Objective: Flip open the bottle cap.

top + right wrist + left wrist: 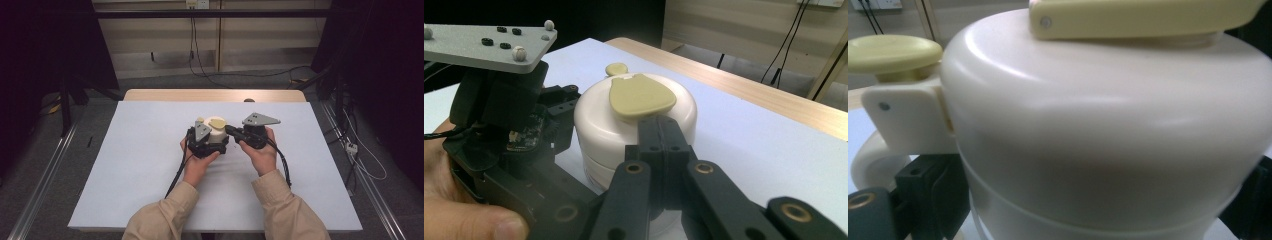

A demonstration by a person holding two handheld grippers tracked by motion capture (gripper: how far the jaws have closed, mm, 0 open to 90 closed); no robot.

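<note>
A cream round pot (216,132) with a pale yellow flap lid (217,121) stands mid-table. My left gripper (212,139) is shut on its body; in the left gripper view the pot (1108,125) is close up, with a black finger (923,190) against its left side, beside its white handle (903,117) and yellow button (893,52). My right gripper (229,129) comes in from the right, shut. In the right gripper view its joined tips (659,130) touch the near edge of the yellow flap (639,97) on top of the pot (599,120).
A white sheet (150,165) covers the table, with a wooden strip (215,95) at the far edge. Cables (200,65) trail across the floor behind, and metal rails (45,180) run along both sides. The left gripper's grey plate (484,47) sits close to the right gripper.
</note>
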